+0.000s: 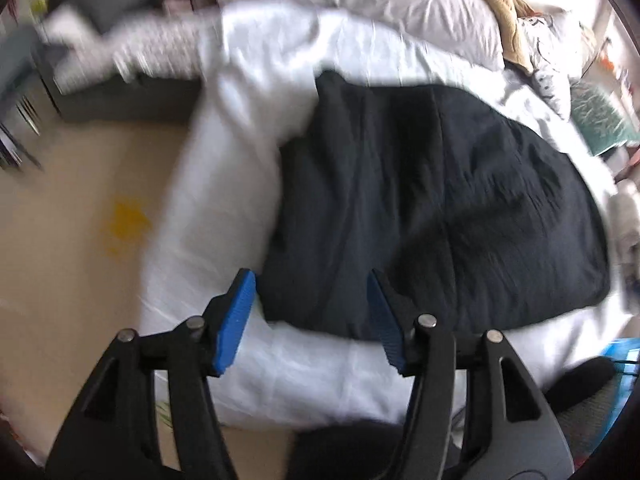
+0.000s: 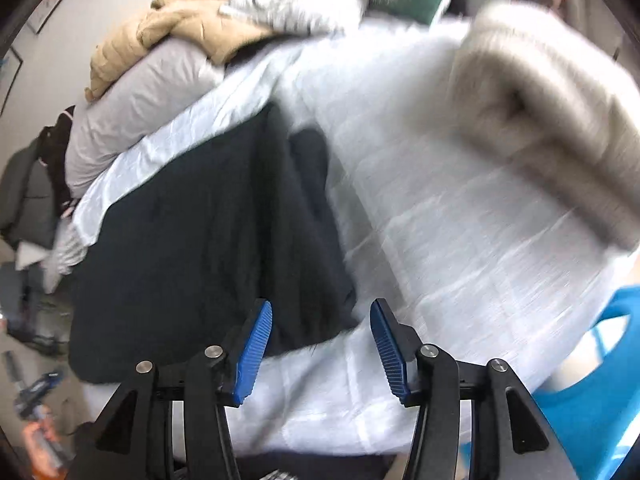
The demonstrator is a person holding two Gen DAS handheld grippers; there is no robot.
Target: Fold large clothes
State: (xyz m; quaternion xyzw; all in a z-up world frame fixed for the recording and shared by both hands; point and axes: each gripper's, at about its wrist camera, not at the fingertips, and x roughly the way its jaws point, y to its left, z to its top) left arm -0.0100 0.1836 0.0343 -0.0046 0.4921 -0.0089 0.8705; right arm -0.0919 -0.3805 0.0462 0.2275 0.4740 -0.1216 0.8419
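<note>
Black garment [image 1: 436, 200] lies partly folded on bed [image 1: 224, 208]; further folds likely left. Left tongs [image 1: 312, 316], right tongs [image 2: 320, 344] spread, empty.

Black garment [image 1: 432, 200] on white sheet [image 1: 224, 184]; tan jacket [image 2: 168, 28]; blue basket [image 2: 600, 384].

No text, label, brand or number is legible anywhere; both views are motion-blurred.
</note>
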